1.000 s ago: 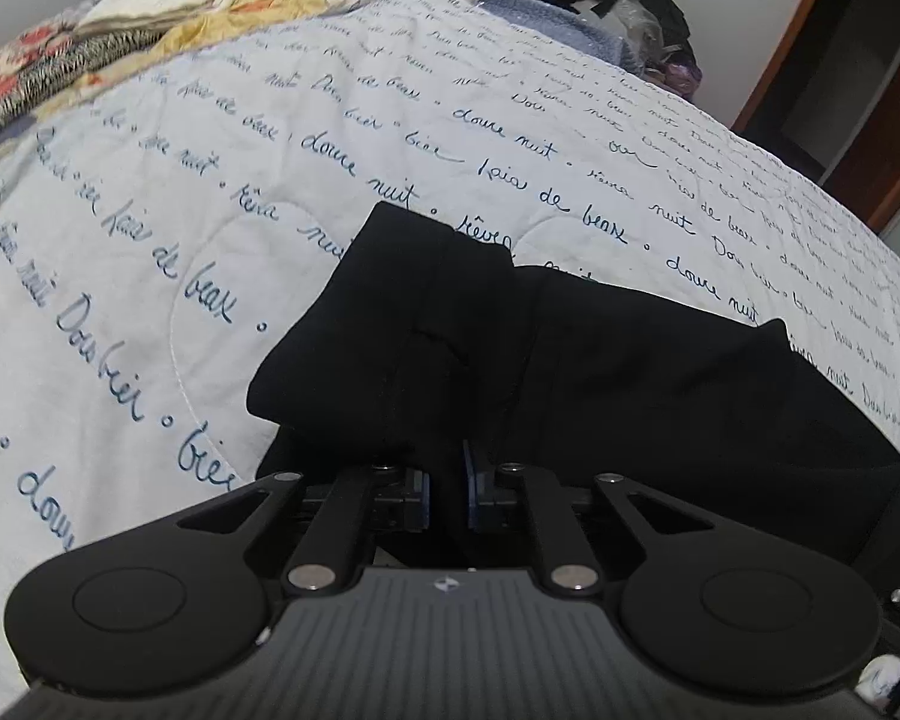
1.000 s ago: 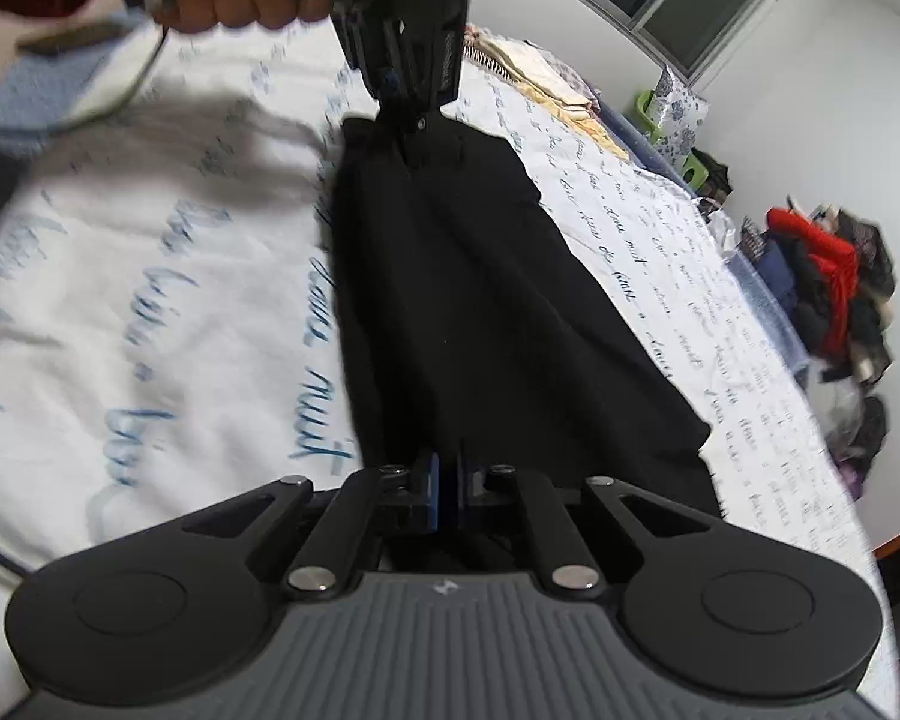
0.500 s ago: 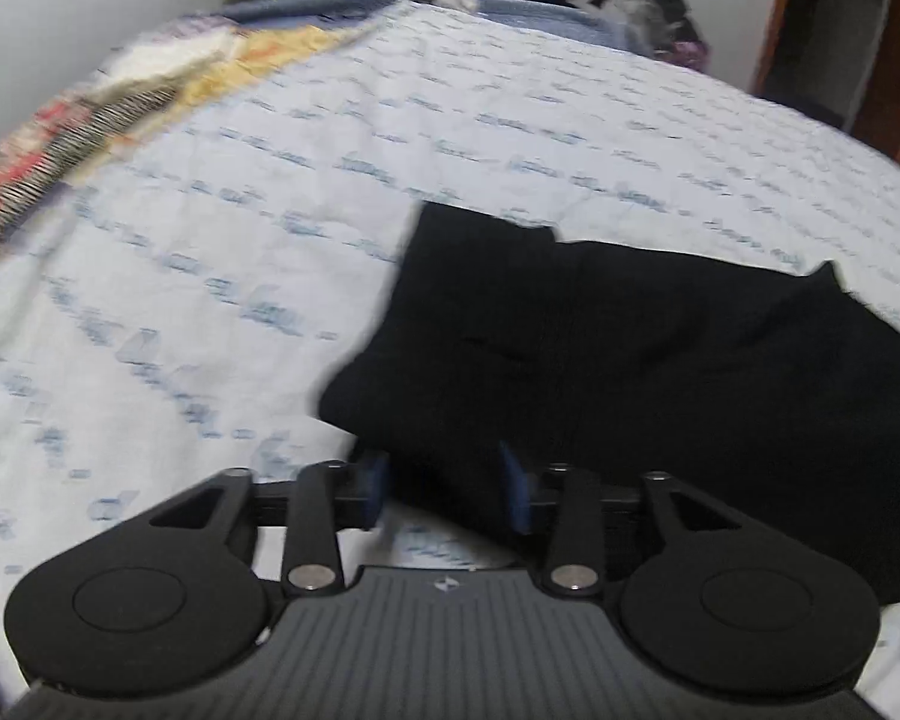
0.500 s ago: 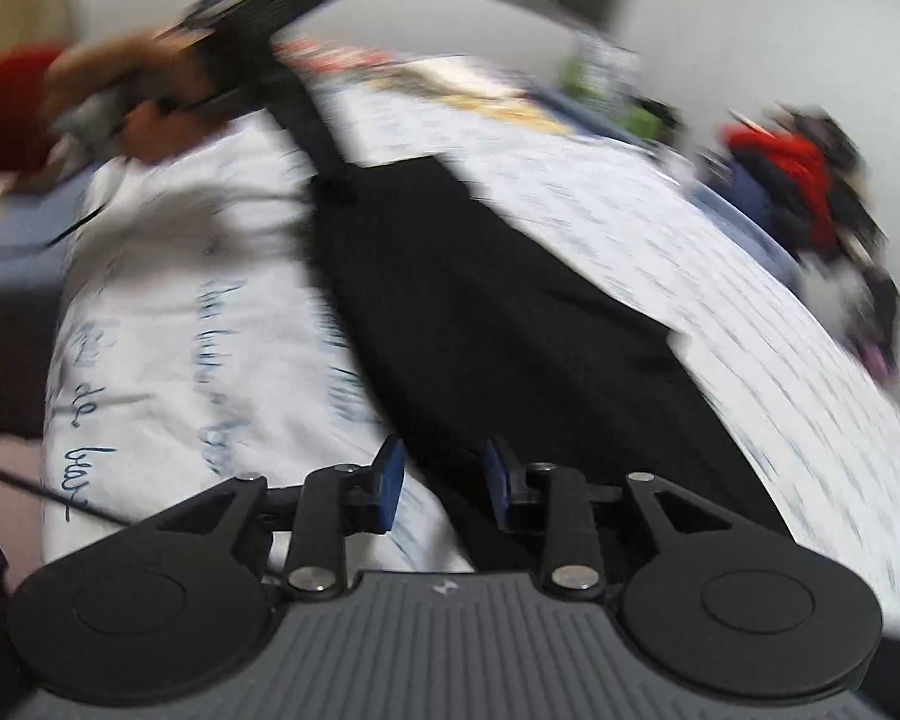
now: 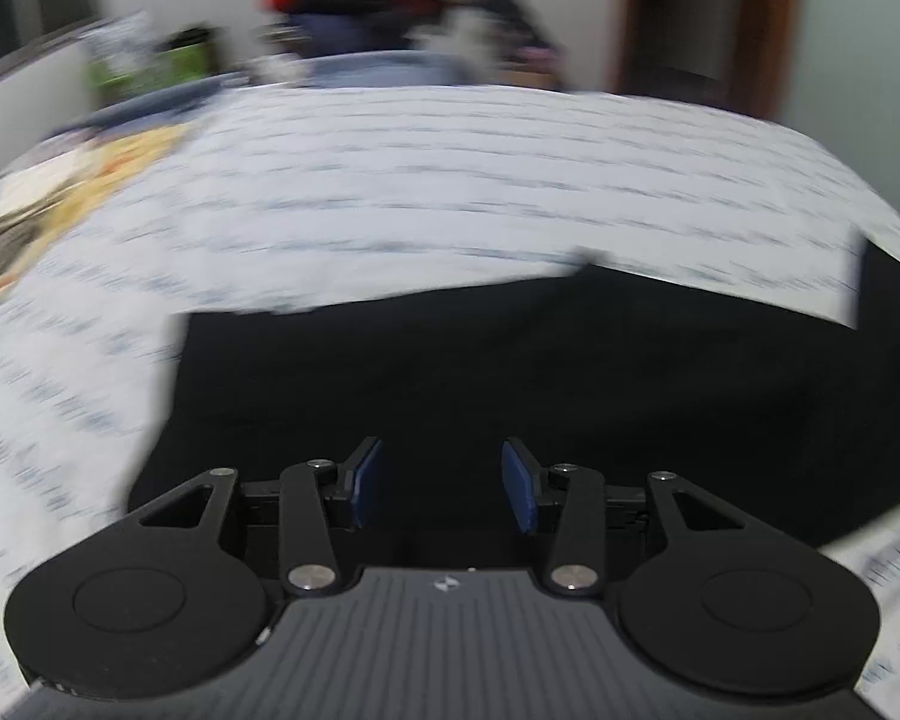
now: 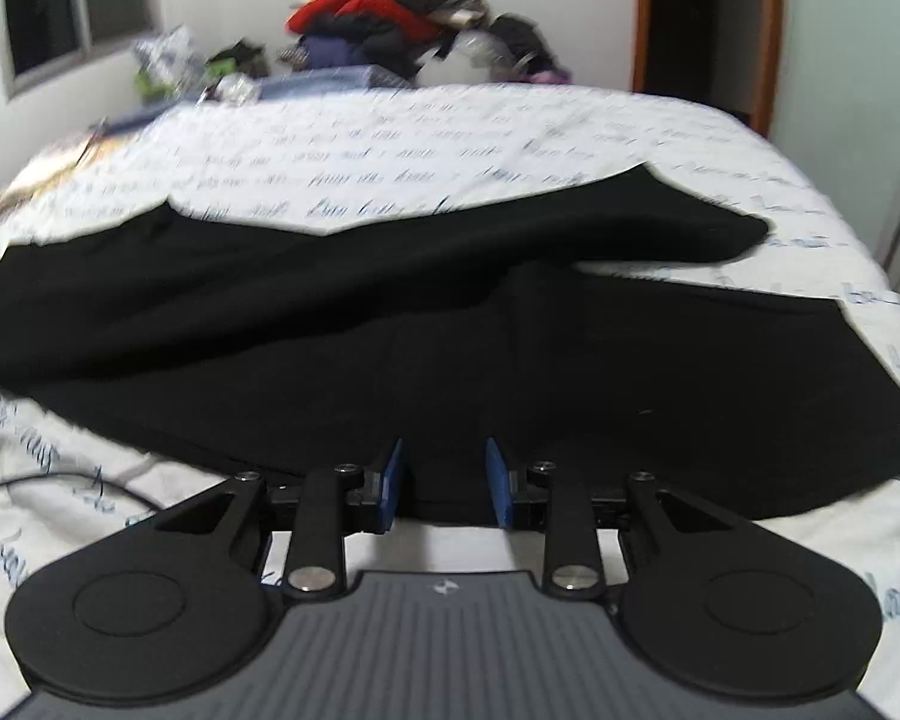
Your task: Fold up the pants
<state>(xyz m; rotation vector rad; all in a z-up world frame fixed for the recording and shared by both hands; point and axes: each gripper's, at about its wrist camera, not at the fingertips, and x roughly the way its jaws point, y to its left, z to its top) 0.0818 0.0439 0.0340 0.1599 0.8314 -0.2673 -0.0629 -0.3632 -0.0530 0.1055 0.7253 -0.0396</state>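
Note:
Black pants (image 6: 390,324) lie flat across a white bedspread with blue handwriting (image 6: 450,132), one layer folded over the other along the far side. In the right wrist view my right gripper (image 6: 444,489) hovers at the near edge of the pants, its blue pads apart with nothing pinched. The left wrist view is blurred by motion. There the black pants (image 5: 510,372) fill the lower half, and my left gripper (image 5: 444,480) stands open above the cloth, blue pads wide apart, holding nothing.
A heap of clothes (image 6: 390,18) with a red garment is piled against the far wall. A window (image 6: 72,6) is at the left, a wooden door frame (image 6: 768,30) at the right. Folded fabrics (image 5: 42,210) sit at the bed's far left. A thin black cable (image 6: 60,480) crosses the sheet.
Both grippers were shut on the pants a second ago; both have let go and opened. Each has swung sideways and rolled, so the views now face the far wall.

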